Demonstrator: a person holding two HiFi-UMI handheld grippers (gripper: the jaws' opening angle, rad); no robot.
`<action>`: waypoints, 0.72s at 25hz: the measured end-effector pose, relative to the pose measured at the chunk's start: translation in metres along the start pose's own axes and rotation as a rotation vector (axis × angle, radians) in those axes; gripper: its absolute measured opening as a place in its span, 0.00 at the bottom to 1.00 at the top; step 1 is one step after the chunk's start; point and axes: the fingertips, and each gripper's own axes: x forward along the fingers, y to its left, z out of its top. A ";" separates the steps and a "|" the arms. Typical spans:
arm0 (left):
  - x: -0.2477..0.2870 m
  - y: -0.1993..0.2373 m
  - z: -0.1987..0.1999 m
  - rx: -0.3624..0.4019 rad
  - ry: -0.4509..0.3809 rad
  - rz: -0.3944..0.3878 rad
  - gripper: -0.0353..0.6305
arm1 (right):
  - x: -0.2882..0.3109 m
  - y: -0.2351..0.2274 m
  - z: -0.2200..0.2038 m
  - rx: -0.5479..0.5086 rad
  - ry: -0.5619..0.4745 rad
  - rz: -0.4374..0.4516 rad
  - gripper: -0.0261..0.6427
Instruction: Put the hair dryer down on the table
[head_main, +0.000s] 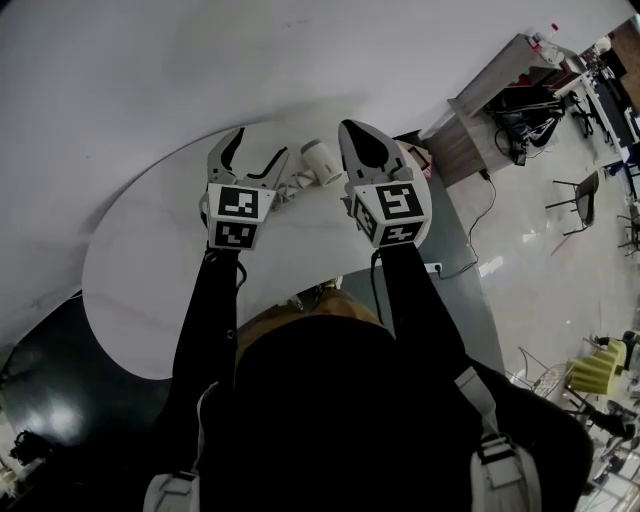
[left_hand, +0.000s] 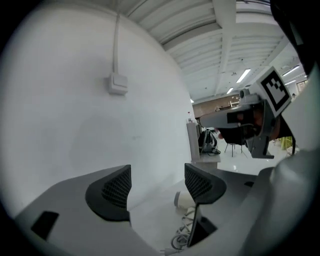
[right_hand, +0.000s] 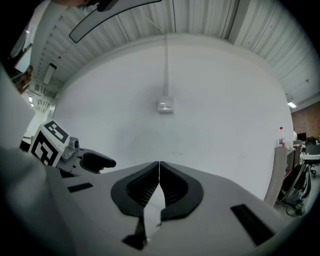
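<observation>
My left hand-held gripper (head_main: 260, 146) holds its jaws apart on nothing, my right hand-held gripper (head_main: 353, 131) holds them together, and the hair dryer (head_main: 322, 162) lies on the tabletop (head_main: 150, 260) between them at 12 o'clock, its barrel roughly along the 10-to-4 o'clock line.

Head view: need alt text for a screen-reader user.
A white hair dryer lies on a white table, its cord bunched beside it, between the tips of two handheld grippers. The left gripper is open and the right gripper is shut, and neither holds anything. The person's dark sleeves fill the foreground.
</observation>
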 end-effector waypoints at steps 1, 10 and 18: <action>-0.009 0.002 0.008 0.002 -0.029 0.008 0.58 | -0.003 0.004 0.002 0.004 -0.006 -0.002 0.08; -0.090 0.014 0.054 -0.046 -0.202 0.032 0.58 | -0.022 0.053 0.018 -0.006 -0.041 0.025 0.08; -0.111 0.027 0.053 -0.078 -0.247 0.047 0.29 | -0.020 0.078 0.020 -0.023 -0.053 0.046 0.08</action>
